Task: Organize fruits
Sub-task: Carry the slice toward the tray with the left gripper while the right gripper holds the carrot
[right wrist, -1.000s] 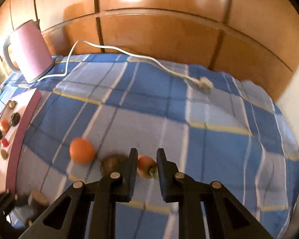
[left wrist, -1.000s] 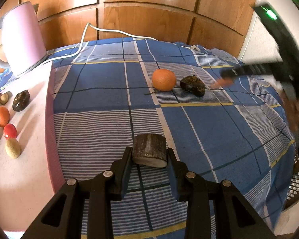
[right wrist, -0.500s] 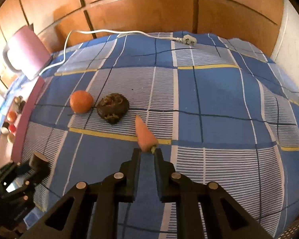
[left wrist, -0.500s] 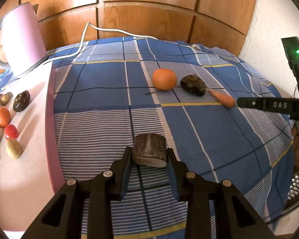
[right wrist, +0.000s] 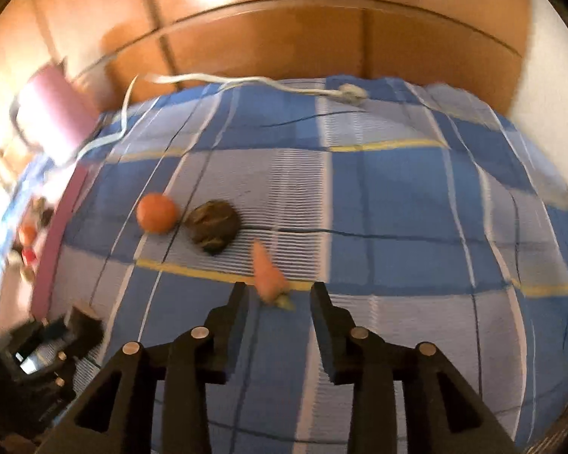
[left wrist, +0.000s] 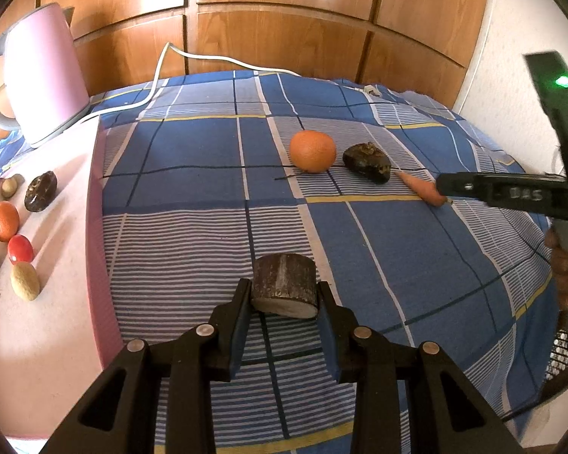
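Observation:
My left gripper [left wrist: 284, 299] is shut on a brown cylindrical fruit piece [left wrist: 284, 284] just above the blue checked cloth [left wrist: 193, 234]. An orange [left wrist: 312, 150], a dark lumpy fruit [left wrist: 367, 162] and a small carrot [left wrist: 422, 188] lie in a row further off. My right gripper [right wrist: 280, 295] is open, its jaws on either side of the carrot's [right wrist: 268, 273] stem end without touching it. The orange [right wrist: 157, 212] and the dark fruit [right wrist: 214, 227] lie beyond it. The right wrist view is blurred.
A pink mat [left wrist: 53, 325] on the left carries several small fruits [left wrist: 19, 249]. A pink kettle [left wrist: 38, 72] stands at the back left, its white cord [left wrist: 223, 60] trailing over the cloth. Wooden panels close the back. The cloth drops off at the right.
The right gripper has opened and now has its jaws on either side of the carrot's stem end, where it was shut half a second ago. The left gripper has not moved.

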